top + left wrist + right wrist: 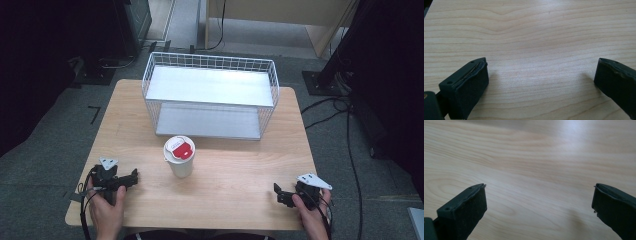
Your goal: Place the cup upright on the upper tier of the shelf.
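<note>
A white paper cup with a red-and-white lid (pixel 179 156) stands upright on the light wooden table (pixel 235 175), just in front of a white two-tier wire basket shelf (pixel 210 95). The left gripper (pixel 134 177) rests on the table to the cup's left, near it; the right gripper (pixel 278 192) lies well apart on the cup's right. In the gripper views, both grippers' jaws stand wide apart over bare wood, holding nothing.

Lab: stand bases (pixel 320 80), floor cables (pixel 350 150), grey carpet (pixel 45 150).
</note>
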